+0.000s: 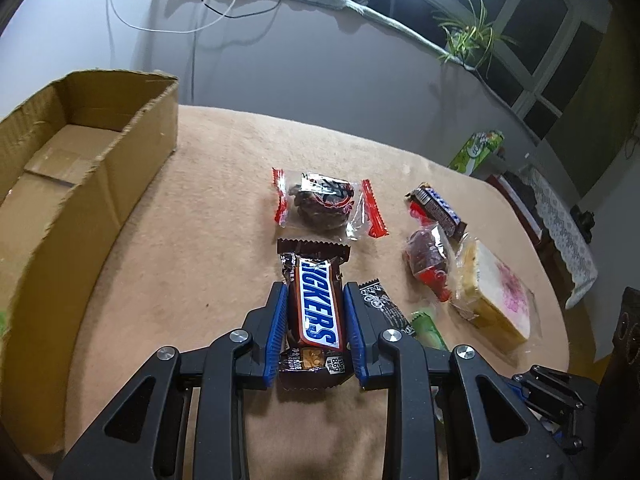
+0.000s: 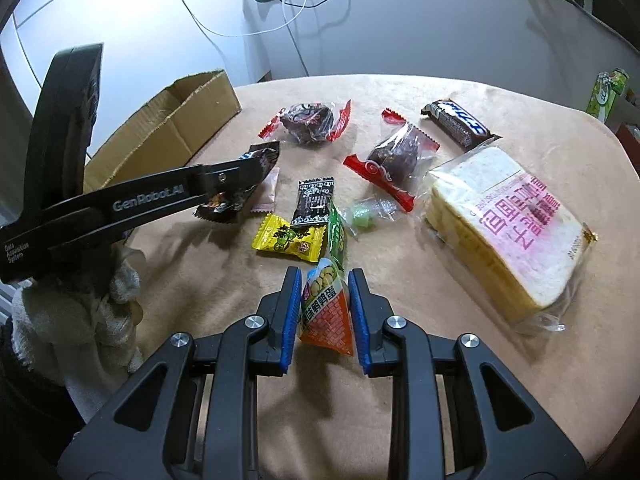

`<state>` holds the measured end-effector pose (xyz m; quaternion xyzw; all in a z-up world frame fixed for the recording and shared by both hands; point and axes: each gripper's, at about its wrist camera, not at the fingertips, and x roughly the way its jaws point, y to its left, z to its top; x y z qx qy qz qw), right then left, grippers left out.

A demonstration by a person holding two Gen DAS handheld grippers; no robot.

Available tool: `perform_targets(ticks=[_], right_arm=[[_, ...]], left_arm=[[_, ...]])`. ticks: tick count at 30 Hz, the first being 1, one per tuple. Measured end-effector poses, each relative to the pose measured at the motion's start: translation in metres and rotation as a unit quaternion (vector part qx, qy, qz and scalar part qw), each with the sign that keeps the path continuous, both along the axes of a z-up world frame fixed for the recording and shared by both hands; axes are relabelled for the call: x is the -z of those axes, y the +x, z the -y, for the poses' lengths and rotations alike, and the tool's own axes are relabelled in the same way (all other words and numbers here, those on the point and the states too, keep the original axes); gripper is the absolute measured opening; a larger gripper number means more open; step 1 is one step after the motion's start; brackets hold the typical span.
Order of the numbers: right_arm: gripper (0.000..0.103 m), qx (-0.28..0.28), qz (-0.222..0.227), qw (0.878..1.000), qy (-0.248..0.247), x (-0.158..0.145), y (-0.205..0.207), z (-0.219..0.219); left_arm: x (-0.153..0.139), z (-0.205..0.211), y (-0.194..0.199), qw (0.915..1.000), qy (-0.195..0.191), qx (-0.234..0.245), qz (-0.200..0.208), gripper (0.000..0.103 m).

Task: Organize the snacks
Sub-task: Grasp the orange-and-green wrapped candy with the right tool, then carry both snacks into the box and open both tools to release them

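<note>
In the left wrist view my left gripper (image 1: 315, 292) is shut on a brown Snickers bar (image 1: 317, 308), held lengthwise between the blue pads just above the beige table. In the right wrist view my right gripper (image 2: 325, 280) is shut on an orange and green quail-egg snack packet (image 2: 326, 312). The left gripper (image 2: 240, 176) shows there too, from the side, with the Snickers bar (image 2: 232, 204) in it. An open cardboard box (image 1: 60, 184) stands at the left of the table.
Loose on the beige cloth (image 2: 400, 360) lie two red-ended dark snack packs (image 2: 308, 120) (image 2: 390, 156), another Snickers bar (image 2: 460, 122), a bagged bread loaf (image 2: 508, 224), a yellow candy (image 2: 288, 238), a black sachet (image 2: 314, 200) and green wrappers (image 2: 336, 236). A gloved hand (image 2: 80, 312) holds the left gripper.
</note>
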<state>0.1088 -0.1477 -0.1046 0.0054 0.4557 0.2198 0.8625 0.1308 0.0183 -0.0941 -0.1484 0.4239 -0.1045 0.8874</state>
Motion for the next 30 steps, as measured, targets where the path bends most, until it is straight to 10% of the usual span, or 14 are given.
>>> perform_targets(ticks=[30], right_arm=[[0.025,-0.08,0.086,0.993,0.031,-0.085,0.006,-0.092]], left_arm=[[-0.065,-0.094,-0.076,0.9885,-0.007,-0.119,0.094,0.027]])
